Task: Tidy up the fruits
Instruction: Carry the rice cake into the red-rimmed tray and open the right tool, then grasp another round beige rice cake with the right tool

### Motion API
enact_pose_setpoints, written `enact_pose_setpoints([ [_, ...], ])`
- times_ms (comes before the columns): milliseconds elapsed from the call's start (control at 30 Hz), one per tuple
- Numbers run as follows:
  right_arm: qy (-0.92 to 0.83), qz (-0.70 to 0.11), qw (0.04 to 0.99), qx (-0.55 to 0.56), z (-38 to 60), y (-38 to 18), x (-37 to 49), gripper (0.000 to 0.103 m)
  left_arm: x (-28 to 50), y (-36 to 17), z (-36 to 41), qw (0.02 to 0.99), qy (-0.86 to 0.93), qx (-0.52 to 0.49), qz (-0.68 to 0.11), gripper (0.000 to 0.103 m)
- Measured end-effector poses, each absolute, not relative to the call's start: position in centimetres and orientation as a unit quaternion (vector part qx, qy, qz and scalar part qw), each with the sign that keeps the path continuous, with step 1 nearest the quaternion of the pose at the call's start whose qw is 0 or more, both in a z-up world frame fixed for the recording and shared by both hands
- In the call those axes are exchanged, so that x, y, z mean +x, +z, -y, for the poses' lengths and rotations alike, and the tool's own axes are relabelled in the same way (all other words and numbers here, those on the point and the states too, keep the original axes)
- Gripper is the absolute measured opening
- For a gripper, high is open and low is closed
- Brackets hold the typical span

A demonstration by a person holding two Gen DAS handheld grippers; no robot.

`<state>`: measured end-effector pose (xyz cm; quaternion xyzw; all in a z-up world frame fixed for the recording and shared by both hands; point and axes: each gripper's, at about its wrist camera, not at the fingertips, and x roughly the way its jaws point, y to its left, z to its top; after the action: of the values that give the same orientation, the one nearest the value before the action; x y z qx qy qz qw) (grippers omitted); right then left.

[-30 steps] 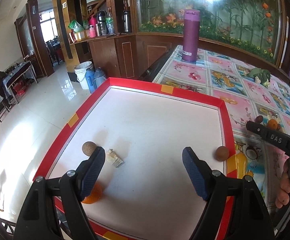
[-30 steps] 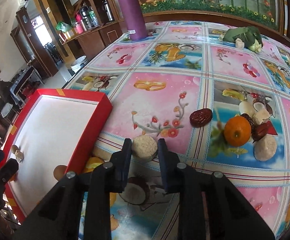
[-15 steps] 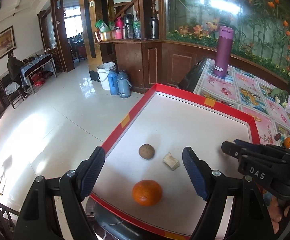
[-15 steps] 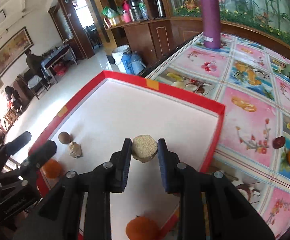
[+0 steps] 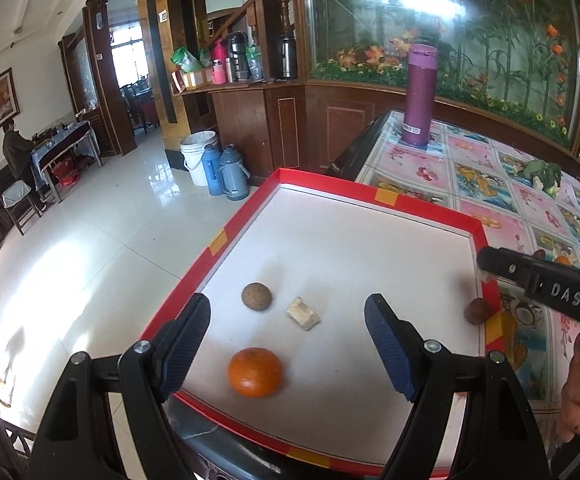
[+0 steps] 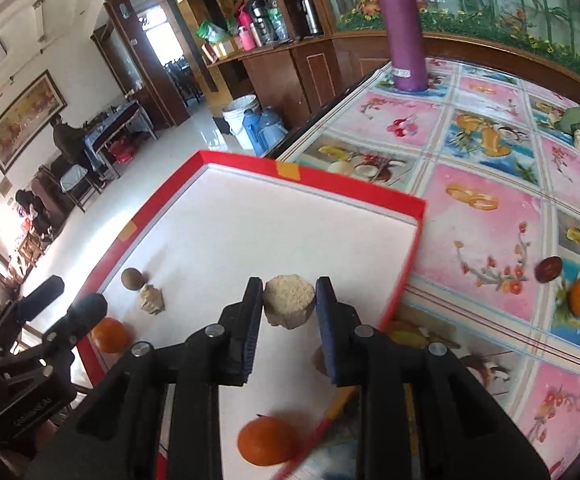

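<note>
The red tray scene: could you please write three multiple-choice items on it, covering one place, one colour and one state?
1. Where is the beige block?
A. Between the fingers of the right gripper, above the red tray
B. On the floor
C. Lying flat on the tablecloth

2. What colour is the tall flask?
A. Green
B. Purple
C. White

3. What state is the left gripper in?
A. Shut on a fruit
B. Shut and empty
C. Open and empty

Answers:
1 A: the right wrist view shows the block pinched between both pads, with the tray's white floor behind it.
2 B: the flask is purple in both views.
3 C: the left wrist view shows its fingers wide apart with nothing between them.
</note>
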<state>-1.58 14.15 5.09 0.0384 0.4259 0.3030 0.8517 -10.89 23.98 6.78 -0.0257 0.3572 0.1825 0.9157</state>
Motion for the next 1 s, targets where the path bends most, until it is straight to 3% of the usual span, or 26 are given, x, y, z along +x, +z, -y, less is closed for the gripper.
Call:
enact_pose_setpoints([
  [633, 0.164, -0.402, 0.888, 0.151, 11.0, 3.8, -1.5, 0.031, -8.6, 6.9, -12.6, 0.919, 0.083, 0.056, -0.382, 0.079],
  [900, 0.242, -0.423, 0.866, 0.111, 4.5, 3.3, -2.2, 0.031, -8.6, 6.7, -12.7, 0.917, 0.079, 0.049, -0.387, 0.079],
  [1000, 0.241, -0.424, 0.871, 0.061, 0.7, 3.0, -2.3, 0.044, -8.9, 6.8, -14.2, 0.918, 0.092, 0.038, -0.383, 0.079],
])
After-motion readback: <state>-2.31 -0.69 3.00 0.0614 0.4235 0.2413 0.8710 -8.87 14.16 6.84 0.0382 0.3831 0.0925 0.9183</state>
